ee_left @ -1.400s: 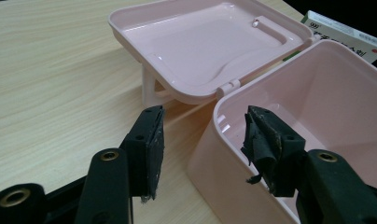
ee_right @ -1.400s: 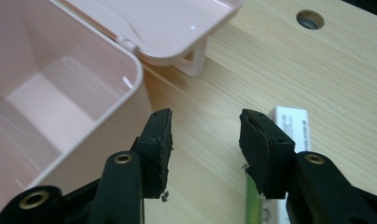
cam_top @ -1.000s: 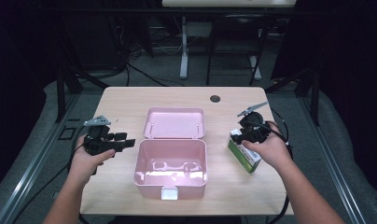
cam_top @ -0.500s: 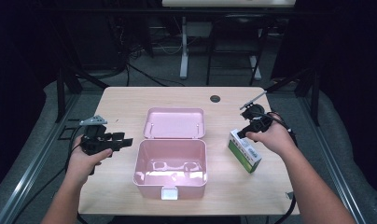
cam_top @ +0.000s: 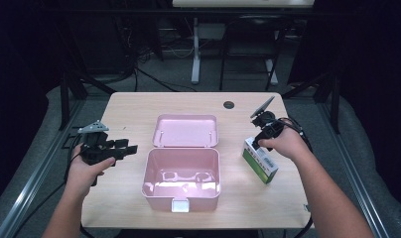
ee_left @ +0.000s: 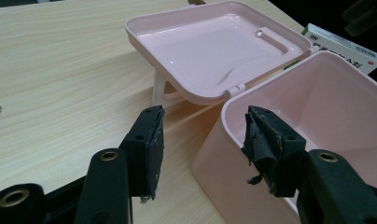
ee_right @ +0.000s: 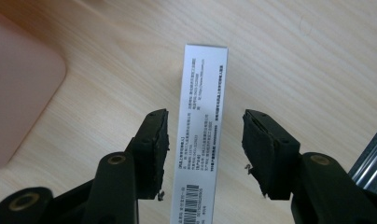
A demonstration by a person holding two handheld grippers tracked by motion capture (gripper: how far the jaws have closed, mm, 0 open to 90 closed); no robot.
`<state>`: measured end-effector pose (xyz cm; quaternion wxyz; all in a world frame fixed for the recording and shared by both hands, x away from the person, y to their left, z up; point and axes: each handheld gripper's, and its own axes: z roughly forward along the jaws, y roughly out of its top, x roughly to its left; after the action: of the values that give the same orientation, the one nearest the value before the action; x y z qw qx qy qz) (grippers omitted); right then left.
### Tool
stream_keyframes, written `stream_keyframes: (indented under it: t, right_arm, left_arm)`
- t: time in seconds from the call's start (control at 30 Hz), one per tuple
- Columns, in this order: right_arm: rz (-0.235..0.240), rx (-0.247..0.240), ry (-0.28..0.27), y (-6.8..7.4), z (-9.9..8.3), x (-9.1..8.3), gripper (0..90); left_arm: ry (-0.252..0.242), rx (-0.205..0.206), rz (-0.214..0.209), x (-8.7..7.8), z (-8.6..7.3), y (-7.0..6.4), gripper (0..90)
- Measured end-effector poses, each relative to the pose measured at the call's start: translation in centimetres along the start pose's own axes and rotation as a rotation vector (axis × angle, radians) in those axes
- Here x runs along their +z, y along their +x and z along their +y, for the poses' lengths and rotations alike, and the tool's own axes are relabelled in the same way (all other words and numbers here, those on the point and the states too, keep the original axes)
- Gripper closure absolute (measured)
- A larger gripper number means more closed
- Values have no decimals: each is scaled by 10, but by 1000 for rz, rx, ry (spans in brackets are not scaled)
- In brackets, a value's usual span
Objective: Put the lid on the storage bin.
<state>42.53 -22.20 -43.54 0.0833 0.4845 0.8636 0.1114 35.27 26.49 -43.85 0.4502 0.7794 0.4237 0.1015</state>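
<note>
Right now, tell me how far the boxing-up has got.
Done: the pink case stands open, its lid folded back. In hand: the right tool is open, straddling the green and white carton, which lies on the table. The left tool waits open beside the case. Left: probably gripping the carton and placing it inside.

The desk is lit evenly from above, while the room around it is left almost black. Only soft, short shadows are cast beneath the case and the box. Mild glare is seen on the glossy lid in the left gripper view. The high view is rendered soft and slightly grainy. In both gripper views the near jaws are slightly blurred, and the box print is kept fairly sharp.
</note>
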Motion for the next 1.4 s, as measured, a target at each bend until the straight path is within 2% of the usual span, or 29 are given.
stream_keyframes:
  t: [0.1, 0.33, 0.53, 0.73, 1.4]
  right_arm:
    - [6, 3, 35, 2, 0, 4, 498]
    - [-18, -18, 95, 3, 0, 13, 498]
    - [4, 2, 137, 2, -2, 28, 506]
    - [9, 29, 175, 1, -3, 35, 521]
    - [21, 81, 219, -2, -4, 51, 580]
  left_arm:
    - [-3, -6, 1, -2, 0, 1, 472]
    - [5, -8, 0, -1, -1, 3, 472]
    - [1, -15, -1, -1, -2, 4, 472]
    - [4, -16, -2, -1, -2, 4, 472]
    - [7, -17, 0, -1, -3, 5, 472]
